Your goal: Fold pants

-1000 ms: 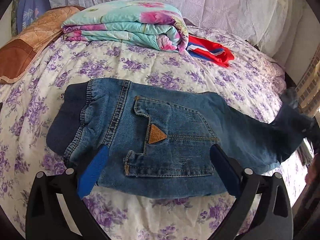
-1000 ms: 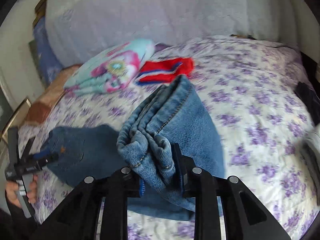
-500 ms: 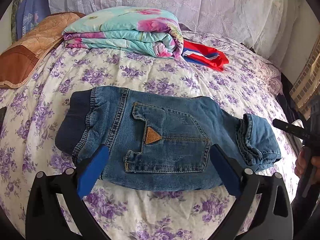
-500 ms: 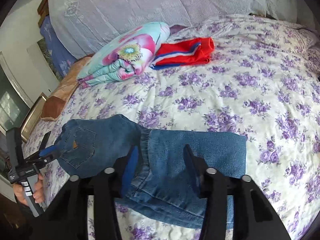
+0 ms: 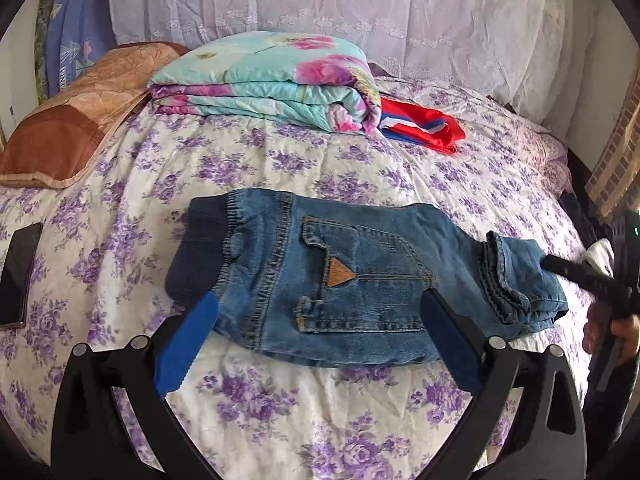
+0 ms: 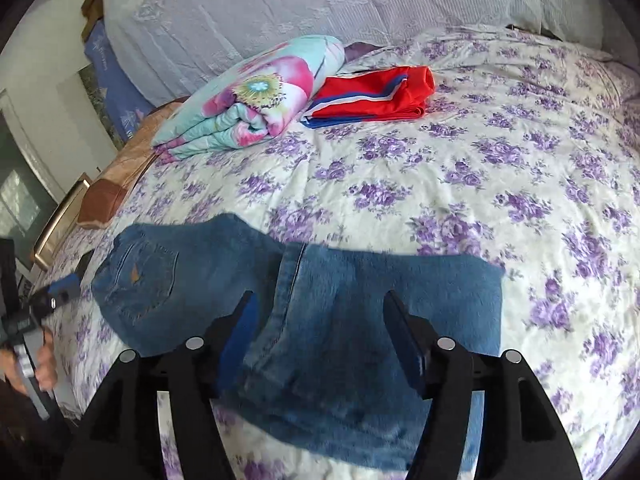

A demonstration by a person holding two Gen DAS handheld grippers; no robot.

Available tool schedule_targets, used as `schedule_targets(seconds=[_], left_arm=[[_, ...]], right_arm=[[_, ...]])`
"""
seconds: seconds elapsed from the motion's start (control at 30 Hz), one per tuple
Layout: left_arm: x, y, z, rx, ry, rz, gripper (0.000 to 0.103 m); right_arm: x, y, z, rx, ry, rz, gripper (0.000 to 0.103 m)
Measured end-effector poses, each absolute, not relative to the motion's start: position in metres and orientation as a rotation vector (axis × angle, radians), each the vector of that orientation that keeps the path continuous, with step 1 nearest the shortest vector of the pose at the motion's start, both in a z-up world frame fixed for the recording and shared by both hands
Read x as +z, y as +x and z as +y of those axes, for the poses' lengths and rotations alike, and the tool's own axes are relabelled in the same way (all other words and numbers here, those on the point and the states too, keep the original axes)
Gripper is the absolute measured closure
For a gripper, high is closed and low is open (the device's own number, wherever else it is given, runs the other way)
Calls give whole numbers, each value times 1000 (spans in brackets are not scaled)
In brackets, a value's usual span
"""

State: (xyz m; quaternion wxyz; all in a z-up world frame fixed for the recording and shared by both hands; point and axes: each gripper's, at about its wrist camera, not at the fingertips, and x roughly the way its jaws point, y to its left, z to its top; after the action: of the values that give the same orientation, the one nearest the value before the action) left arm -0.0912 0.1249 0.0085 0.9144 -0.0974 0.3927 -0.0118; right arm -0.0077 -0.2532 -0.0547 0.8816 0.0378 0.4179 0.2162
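Note:
Blue denim pants (image 5: 340, 276) lie flat on the floral bed sheet (image 5: 280, 168), dark waistband to the left, a back pocket with a tan triangle patch facing up. The leg ends are folded over at the right (image 5: 520, 280). My left gripper (image 5: 316, 344) is open and empty, hovering at the pants' near edge. In the right wrist view the folded legs (image 6: 360, 320) lie under my right gripper (image 6: 324, 336), which is open and holds nothing. The right gripper also shows at the right edge of the left wrist view (image 5: 580, 276).
A folded floral quilt (image 5: 264, 80) and a red striped garment (image 5: 420, 128) lie at the back of the bed. A brown pillow (image 5: 68, 128) is at the far left. A dark phone (image 5: 16, 272) lies at the left edge.
My right gripper laid the pant legs down over the pants, opened and let go. The left gripper has drawn back a little and stays open.

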Motion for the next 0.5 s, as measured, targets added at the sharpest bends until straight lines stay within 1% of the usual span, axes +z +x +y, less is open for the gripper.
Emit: schedule_targets(seconds=[0.1, 0.13, 0.2, 0.27, 0.33, 0.43, 0.5], left_arm=[[6, -92, 148, 49, -248, 821, 5], [3, -90, 154, 63, -259, 830, 5], [-2, -86, 162, 80, -286, 853, 5], [-10, -82, 169, 73, -337, 876, 5], [-22, -78, 174, 74, -407, 923, 5], [-36, -74, 178, 36, -498, 964, 5], [-43, -70, 177, -1, -543, 994, 5]], right_arm=[[-94, -19, -251, 445, 5, 914, 37], [-100, -23, -246, 440, -46, 868, 36], [-92, -29, -237, 428, -111, 856, 34], [-77, -30, -242, 479, -35, 849, 34], [-61, -36, -254, 503, 43, 794, 34], [-47, -45, -273, 482, 112, 721, 26], [-46, -48, -285, 465, 148, 712, 26]])
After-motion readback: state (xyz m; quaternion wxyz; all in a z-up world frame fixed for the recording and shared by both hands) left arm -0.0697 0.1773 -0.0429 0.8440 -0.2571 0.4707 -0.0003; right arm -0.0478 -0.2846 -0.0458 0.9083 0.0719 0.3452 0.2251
